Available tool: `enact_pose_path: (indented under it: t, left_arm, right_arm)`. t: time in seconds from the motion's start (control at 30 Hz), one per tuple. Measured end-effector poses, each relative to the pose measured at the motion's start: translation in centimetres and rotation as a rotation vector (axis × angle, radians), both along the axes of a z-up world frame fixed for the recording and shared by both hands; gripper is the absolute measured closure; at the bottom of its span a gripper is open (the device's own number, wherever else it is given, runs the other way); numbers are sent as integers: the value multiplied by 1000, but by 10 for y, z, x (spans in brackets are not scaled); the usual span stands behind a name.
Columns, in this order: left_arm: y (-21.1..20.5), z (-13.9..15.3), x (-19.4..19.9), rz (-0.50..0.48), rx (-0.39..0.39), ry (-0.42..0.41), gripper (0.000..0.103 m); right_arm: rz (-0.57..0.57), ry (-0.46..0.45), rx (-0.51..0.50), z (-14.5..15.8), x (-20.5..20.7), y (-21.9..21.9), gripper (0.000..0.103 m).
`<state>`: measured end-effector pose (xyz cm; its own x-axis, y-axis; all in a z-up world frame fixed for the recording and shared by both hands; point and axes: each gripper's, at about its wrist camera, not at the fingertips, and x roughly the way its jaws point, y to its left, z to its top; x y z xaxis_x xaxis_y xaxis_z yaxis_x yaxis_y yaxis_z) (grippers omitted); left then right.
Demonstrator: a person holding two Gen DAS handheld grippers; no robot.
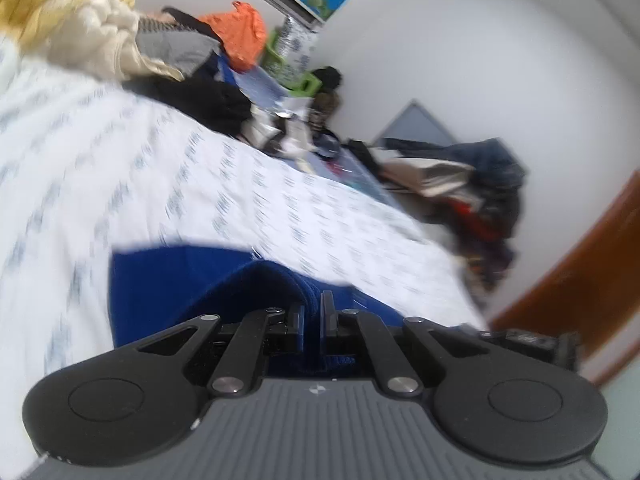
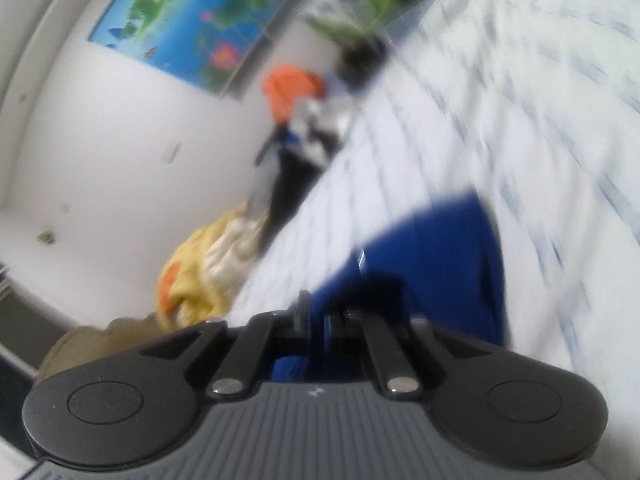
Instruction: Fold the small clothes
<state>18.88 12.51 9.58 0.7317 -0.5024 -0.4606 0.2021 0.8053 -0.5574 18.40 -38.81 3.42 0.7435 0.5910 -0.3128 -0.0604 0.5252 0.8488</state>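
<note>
Left wrist view: the left claw [image 1: 311,316] pinches an edge of the blue garment [image 1: 168,280], which hangs over the patterned white bed sheet [image 1: 240,184]; a pile of unfolded clothes [image 1: 160,48] waits behind.

Right wrist view: the right claw [image 2: 316,316] pinches the same blue garment [image 2: 432,248]. Folding looks barely begun.
</note>
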Motion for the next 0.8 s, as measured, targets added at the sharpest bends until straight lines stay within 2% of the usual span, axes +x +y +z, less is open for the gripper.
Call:
enact_pose_path:
  t: [0.07, 0.1, 0.13, 0.17, 0.2, 0.23, 0.27, 0.3, 0.37, 0.43, 0.5, 0.57, 0.6, 0.63, 0.67, 0.73, 0.8]
  left_arm:
    - [-3, -16, 39, 81, 51, 28, 94]
    - [-2, -21, 52, 122, 74, 44, 85]
    - [1, -27, 61, 167, 81, 76, 77]
    - [7, -32, 66, 194, 67, 106, 53]
    - [14, -33, 62, 221, 40, 110, 33]
    - [22, -31, 49, 251, 15, 85, 25]
    - [27, -29, 30, 274, 8, 46, 12]
    - [30, -26, 11, 284, 15, 12, 4]
    - [36, -26, -32, 292, 65, -7, 3]
    - [44, -35, -77, 305, 93, 43, 4]
    - [56, -52, -113, 325, 39, 119, 5]
    - [67, -72, -130, 325, -51, 205, 7]
    - [68, -75, -139, 334, -85, 177, 5]
    - [67, -76, -139, 324, -106, 177, 5]
    - [64, -77, -137, 306, -120, 179, 5]
    - [59, -79, -124, 270, -156, 176, 5]
    - [49, -77, -114, 276, -171, 193, 7]
  right_arm:
    - [-11, 32, -17, -10, 42, 9, 95]
    - [-42, 56, -53, -16, 59, 11, 91]
    - [-80, 89, -95, -24, 73, 12, 75]
    - [-108, 138, -141, -29, 83, 15, 63]
    - [-136, 156, -184, -30, 88, 17, 44]
    - [-169, 144, -220, -27, 86, 18, 33]
    - [-205, 103, -241, -20, 74, 19, 29]
    - [-212, 55, -248, -12, 56, 17, 20]
    - [-184, -27, -278, 0, 17, 14, 16]
    - [-146, -30, -377, 2, -27, 14, 16]
    - [-93, 46, -512, -10, -64, 16, 16]
    - [-68, 121, -591, -28, -95, 17, 16]
    - [-53, 147, -588, -34, -105, 18, 15]
    - [-50, 120, -573, -37, -114, 22, 15]
    - [-15, 119, -520, -40, -117, 25, 15]
    - [24, 112, -453, -41, -110, 35, 15]
    - [21, 123, -392, -43, -92, 41, 16]
